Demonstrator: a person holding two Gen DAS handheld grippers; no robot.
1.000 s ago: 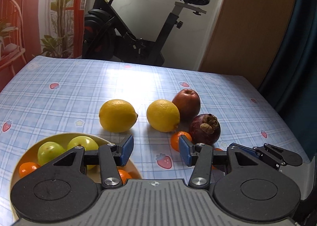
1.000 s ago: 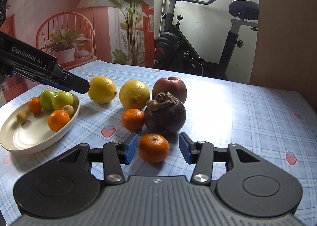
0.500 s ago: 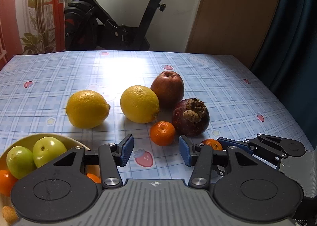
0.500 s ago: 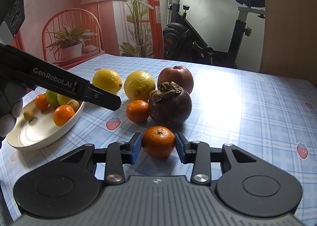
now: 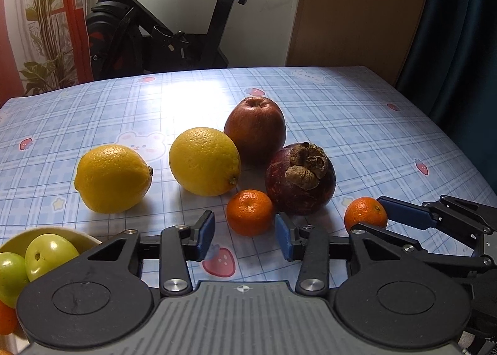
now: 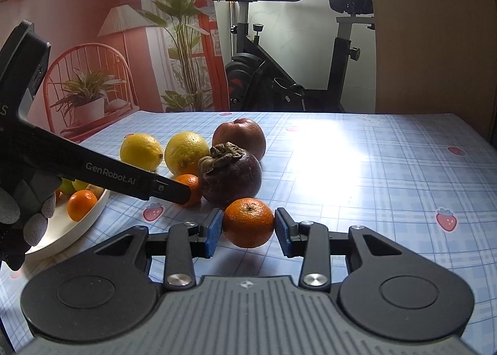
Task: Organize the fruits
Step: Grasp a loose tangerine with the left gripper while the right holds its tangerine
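My right gripper (image 6: 248, 229) is shut on a small tangerine (image 6: 248, 223), both blue pads pressing its sides, low over the checked tablecloth. That tangerine (image 5: 366, 213) also shows at the right of the left wrist view. A second tangerine (image 5: 250, 212) lies just ahead of my left gripper (image 5: 243, 235), between the fingertips. The jaws are closing and the pads do not press it. Behind it stand a dark mangosteen (image 5: 299, 179), a red apple (image 5: 254, 129) and two lemons (image 5: 113, 177) (image 5: 205, 162).
A pale plate (image 6: 77, 230) at the left holds green fruits (image 5: 49, 254) and a tangerine (image 6: 82, 204). A gloved hand (image 6: 28, 221) holds the left gripper above it. An exercise bike (image 6: 279, 75) stands beyond the table's far edge; bare cloth lies to the right.
My left gripper moved right and down from the plate to the loose tangerine, and its jaws narrowed. My right gripper closed onto its tangerine.
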